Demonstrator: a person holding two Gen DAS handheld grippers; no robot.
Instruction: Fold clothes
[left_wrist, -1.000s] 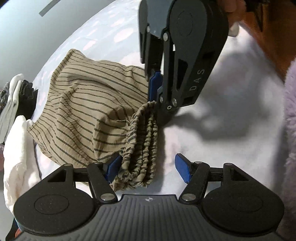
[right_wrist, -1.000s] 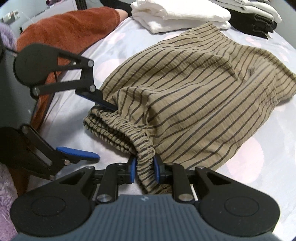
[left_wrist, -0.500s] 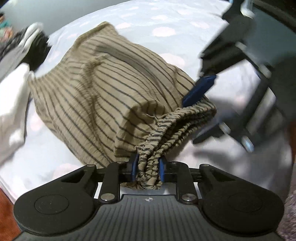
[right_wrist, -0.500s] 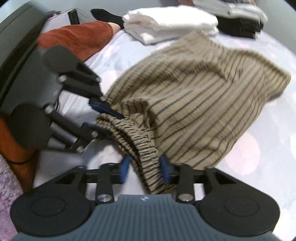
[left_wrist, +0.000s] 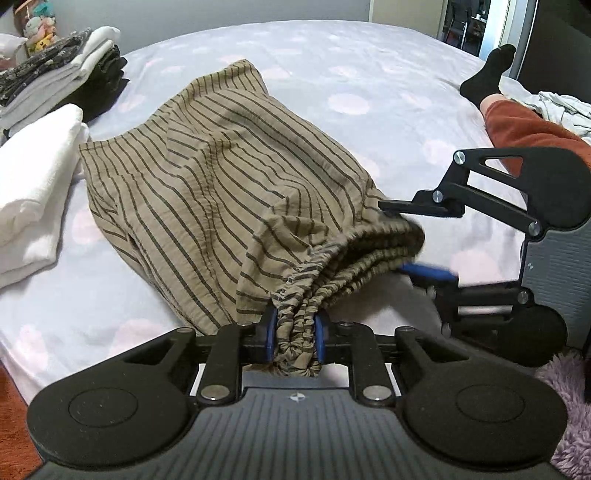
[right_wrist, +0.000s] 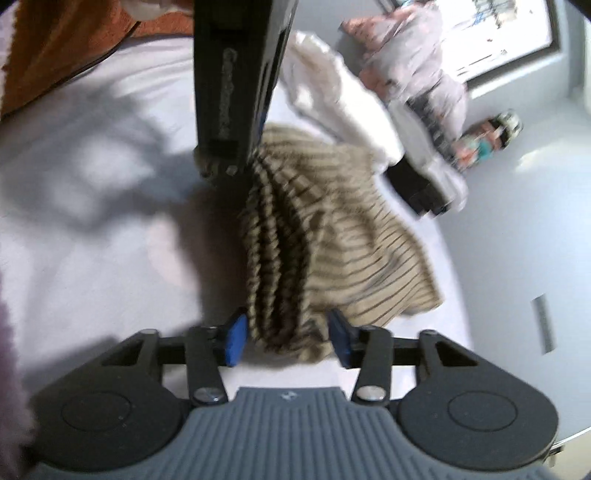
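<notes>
The striped shorts (left_wrist: 207, 177) lie on the bed (left_wrist: 369, 74), waistband bunched. The left hand-held gripper (left_wrist: 293, 334) pinches that waistband; the right hand-held gripper (right_wrist: 286, 338) stands wide around its other end (that view is blurred). White folded clothes (left_wrist: 33, 177) sit beside them.

Right wrist view — blurred striped shorts (right_wrist: 314, 236)
</notes>
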